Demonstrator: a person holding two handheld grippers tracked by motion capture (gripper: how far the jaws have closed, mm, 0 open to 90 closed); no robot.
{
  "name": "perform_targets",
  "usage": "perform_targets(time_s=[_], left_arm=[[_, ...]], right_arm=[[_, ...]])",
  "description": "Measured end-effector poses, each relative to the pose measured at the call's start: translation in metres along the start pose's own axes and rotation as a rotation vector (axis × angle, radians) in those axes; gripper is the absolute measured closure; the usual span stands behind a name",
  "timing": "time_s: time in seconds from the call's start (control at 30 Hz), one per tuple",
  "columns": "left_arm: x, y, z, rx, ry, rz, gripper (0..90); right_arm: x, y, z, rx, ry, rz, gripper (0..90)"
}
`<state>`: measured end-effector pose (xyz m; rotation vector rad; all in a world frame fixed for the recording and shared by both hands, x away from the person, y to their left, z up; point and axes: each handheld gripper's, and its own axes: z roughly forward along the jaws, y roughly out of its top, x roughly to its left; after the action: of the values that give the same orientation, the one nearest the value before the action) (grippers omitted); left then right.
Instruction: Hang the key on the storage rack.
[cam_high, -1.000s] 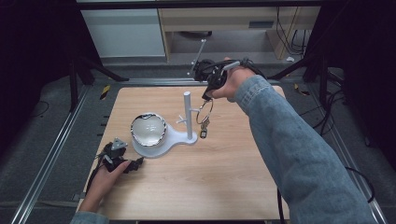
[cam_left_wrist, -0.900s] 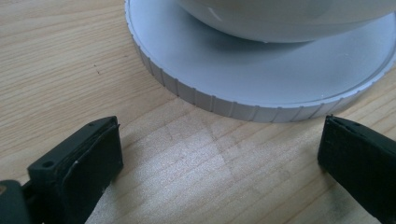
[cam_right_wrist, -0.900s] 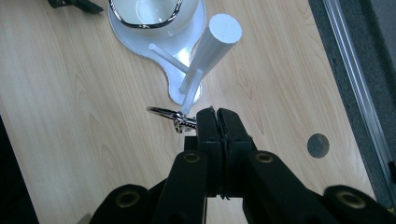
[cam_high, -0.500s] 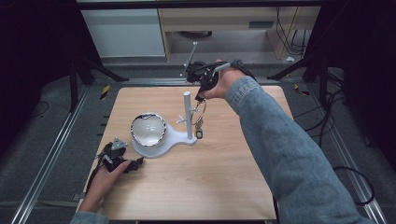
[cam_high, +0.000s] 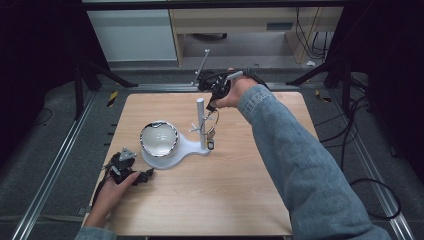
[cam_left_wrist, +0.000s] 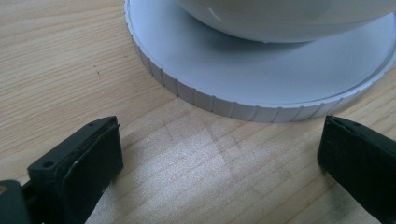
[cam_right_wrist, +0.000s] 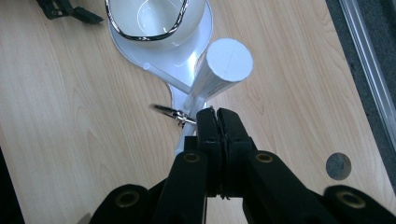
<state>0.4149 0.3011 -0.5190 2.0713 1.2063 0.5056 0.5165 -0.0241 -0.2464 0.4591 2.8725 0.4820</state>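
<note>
Stand: white stand (cam_high: 176, 149) with an upright post (cam_high: 201, 122), near desk centre; short pegs branch off the post
Bowl: white bowl (cam_high: 159, 138) with a dark wavy rim, seated on the stand's round base, at 9 o'clock of the post
Keyring: small keyring (cam_high: 211, 131) with dangling pieces, hanging beside the post at its 3 o'clock
Right tool (cam_right_wrist: 218, 122): held above the post top at 12 o'clock, jaws pressed together; whether they pinch the keyring cannot be told
Left tool (cam_left_wrist: 219, 154): resting on the desk (cam_high: 210, 200) at 7 o'clock of the base, jaws spread wide, nothing between them
</note>
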Motion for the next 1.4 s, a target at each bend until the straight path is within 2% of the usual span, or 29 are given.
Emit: perform_targets(time_s=[0.87,1.17,1.27,1.3,1.33,1.4], left_arm=[[0.001,0.0,0.0,0.0,-0.003,0.003,0.0],[0.001,0.0,0.0,0.0,-0.003,0.003,0.0],[0.001,0.0,0.0,0.0,-0.003,0.003,0.0],[0.001,0.0,0.0,0.0,-0.003,0.003,0.0],[0.001,0.0,0.0,0.0,-0.003,0.003,0.0],[0.001,0.0,0.0,0.001,-0.003,0.003,0.0]], right_arm=[[-0.012,-0.01,0.017,-0.017,0.019,0.044,88.1],[-0.014,-0.014,0.014,-0.017,0.013,0.057,77.0],[-0.018,-0.018,0.009,-0.026,-0.008,0.074,68.5],[-0.018,-0.018,0.009,-0.026,-0.008,0.074,68.5],[-0.02,-0.021,0.008,-0.031,-0.024,0.088,62.6],[-0.022,-0.023,0.007,-0.033,-0.039,0.094,56.6]])
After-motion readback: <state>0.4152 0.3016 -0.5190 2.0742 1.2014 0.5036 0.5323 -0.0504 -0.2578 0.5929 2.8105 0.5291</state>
